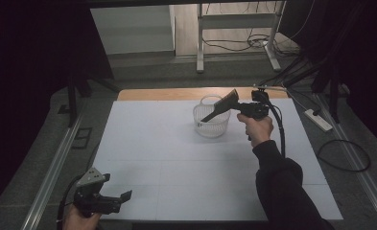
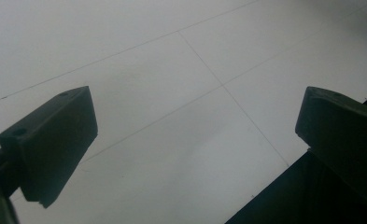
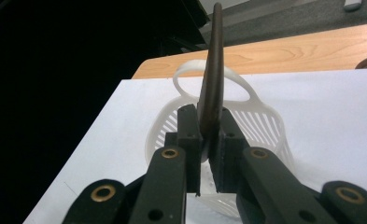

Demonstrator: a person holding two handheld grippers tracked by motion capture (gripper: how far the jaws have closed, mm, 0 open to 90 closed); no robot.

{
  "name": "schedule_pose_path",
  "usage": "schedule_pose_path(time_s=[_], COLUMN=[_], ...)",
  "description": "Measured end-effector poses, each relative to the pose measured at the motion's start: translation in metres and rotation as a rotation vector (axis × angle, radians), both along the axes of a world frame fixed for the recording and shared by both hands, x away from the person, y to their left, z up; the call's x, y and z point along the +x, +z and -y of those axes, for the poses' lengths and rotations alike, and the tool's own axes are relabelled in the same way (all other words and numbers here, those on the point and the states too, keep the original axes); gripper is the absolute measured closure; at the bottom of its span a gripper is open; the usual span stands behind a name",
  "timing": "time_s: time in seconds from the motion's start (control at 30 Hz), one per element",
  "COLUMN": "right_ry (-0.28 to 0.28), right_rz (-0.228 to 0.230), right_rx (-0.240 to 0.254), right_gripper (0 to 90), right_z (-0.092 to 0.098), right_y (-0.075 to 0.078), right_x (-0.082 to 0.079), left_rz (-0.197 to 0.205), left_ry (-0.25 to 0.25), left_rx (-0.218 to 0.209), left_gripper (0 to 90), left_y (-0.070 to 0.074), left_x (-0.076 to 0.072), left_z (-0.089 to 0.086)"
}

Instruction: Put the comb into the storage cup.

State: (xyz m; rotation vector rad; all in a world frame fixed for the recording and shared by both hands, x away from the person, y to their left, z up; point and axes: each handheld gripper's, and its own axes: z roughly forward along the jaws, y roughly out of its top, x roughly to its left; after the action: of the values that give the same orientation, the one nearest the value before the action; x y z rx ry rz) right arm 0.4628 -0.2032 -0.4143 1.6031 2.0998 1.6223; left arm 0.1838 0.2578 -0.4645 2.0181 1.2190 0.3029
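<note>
High view: a dark flat comb point(image 1: 220, 108) hangs over the white basket point(image 1: 211, 125), not yet let go.
The right gripper point(image 1: 243, 109) has its jaws clamped on it; the left gripper point(image 1: 120, 199) idles with jaws apart above the tabletop point(image 1: 176, 167).

You'll find no readable text, label, brand, number or sign on anything here, neither on the table nor beyond it.
</note>
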Motion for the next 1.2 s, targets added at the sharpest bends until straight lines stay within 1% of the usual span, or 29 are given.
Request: schedule_pose_path(time_s=[0.37, 0.4, 0.63, 0.67, 0.7, 0.73, 0.8, 0.93, 1.0, 1.07, 1.2], right_ry=[-0.008, -0.010, -0.017, -0.020, -0.020, -0.032, -0.035, -0.056, -0.060, -0.072, -0.081], right_rz=[-0.018, -0.021, -0.030, -0.033, -0.033, -0.032, -0.030, -0.029, -0.030, -0.030, -0.031], right_rx=[-0.007, 0.002, 0.010, 0.001, 0.001, -0.016, -0.021, -0.069, -0.077, -0.101, -0.116], right_gripper=[83.3, 83.3, 82.8, 82.5, 82.5, 81.4, 80.7, 76.5, 75.8, 73.7, 72.1], right_z=[0.001, 0.003, 0.006, 0.007, 0.007, 0.008, 0.008, 0.011, 0.011, 0.012, 0.014], right_y=[-0.012, -0.013, -0.017, -0.018, -0.018, -0.019, -0.020, -0.024, -0.024, -0.026, -0.027], right_x=[0.001, 0.001, 0.002, 0.002, 0.002, 0.003, 0.003, 0.004, 0.004, 0.005, 0.006], left_rz=[-0.003, -0.003, -0.004, -0.004, -0.004, -0.005, -0.005, -0.006, -0.006, -0.006, -0.006], left_ry=[0.000, 0.000, 0.000, 0.000, 0.000, 0.000, 0.000, 0.000, -0.001, -0.001, -0.001], left_rx=[0.001, 0.002, 0.004, 0.004, 0.004, 0.005, 0.004, 0.003, 0.001, 0.001, 0.003], left_gripper=[0.0, 0.0, 0.0, 0.0, 0.0, 0.0, 0.0, 0.0, 0.0, 0.0, 0.0], left_y=[0.000, 0.000, 0.000, 0.000, 0.000, 0.000, 0.000, 0.000, 0.000, 0.000, 0.000], left_x=[0.000, 0.000, 0.000, 0.000, 0.000, 0.001, 0.001, 0.001, 0.001, 0.001, 0.001], left_z=[0.000, 0.000, 0.001, 0.001, 0.001, 0.000, 0.000, 0.000, 0.000, 0.000, 0.000])
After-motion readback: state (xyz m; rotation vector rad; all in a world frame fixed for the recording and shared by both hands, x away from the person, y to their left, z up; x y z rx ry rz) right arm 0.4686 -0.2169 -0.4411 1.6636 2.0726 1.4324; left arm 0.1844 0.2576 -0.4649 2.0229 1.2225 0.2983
